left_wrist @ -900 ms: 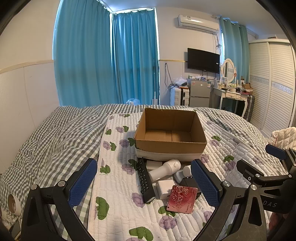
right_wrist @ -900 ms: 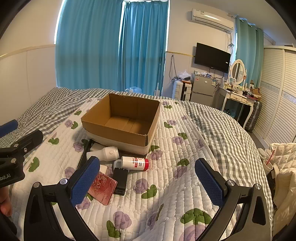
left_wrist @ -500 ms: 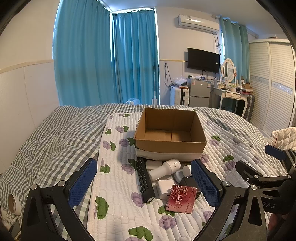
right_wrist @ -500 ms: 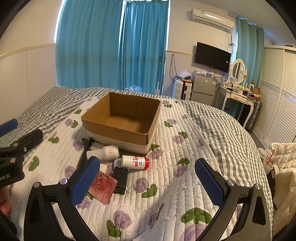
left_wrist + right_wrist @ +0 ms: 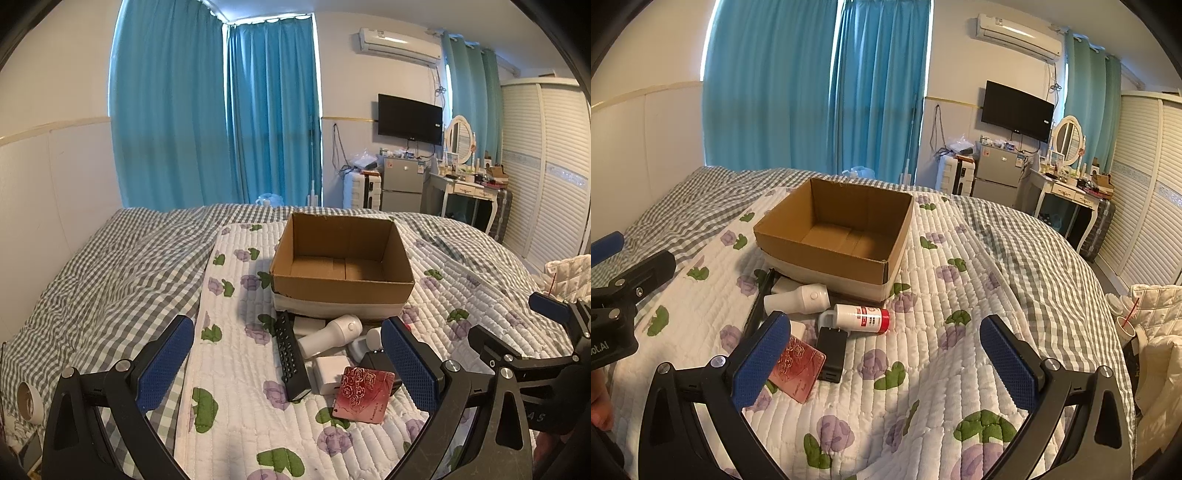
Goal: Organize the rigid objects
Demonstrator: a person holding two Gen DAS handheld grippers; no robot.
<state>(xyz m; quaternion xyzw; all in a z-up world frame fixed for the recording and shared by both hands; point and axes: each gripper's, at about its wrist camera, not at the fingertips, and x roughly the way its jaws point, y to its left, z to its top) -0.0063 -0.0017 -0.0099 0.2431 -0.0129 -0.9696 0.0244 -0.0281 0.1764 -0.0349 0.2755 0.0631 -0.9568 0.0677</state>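
An open, empty cardboard box (image 5: 341,286) (image 5: 820,254) stands on the floral quilt. In front of it lie a black remote (image 5: 291,356), a white handheld device (image 5: 330,336) (image 5: 798,298), a white charger block (image 5: 328,373), a red rose-patterned card (image 5: 364,393) (image 5: 798,369), a black adapter (image 5: 832,349) and a white bottle with a red cap (image 5: 858,317). My left gripper (image 5: 288,363) is open and empty, hovering above the pile. My right gripper (image 5: 884,356) is open and empty, to the right of the pile. Each gripper shows at the edge of the other's view.
The floral quilt (image 5: 923,369) lies over a grey checked bed cover (image 5: 110,266). A white wall runs along the left. A dresser, fridge and TV stand beyond the bed foot. A white quilted bag (image 5: 1156,332) and cups sit at the right edge.
Both grippers have barely moved; the views are almost the same as before. Nothing was taken hold of.
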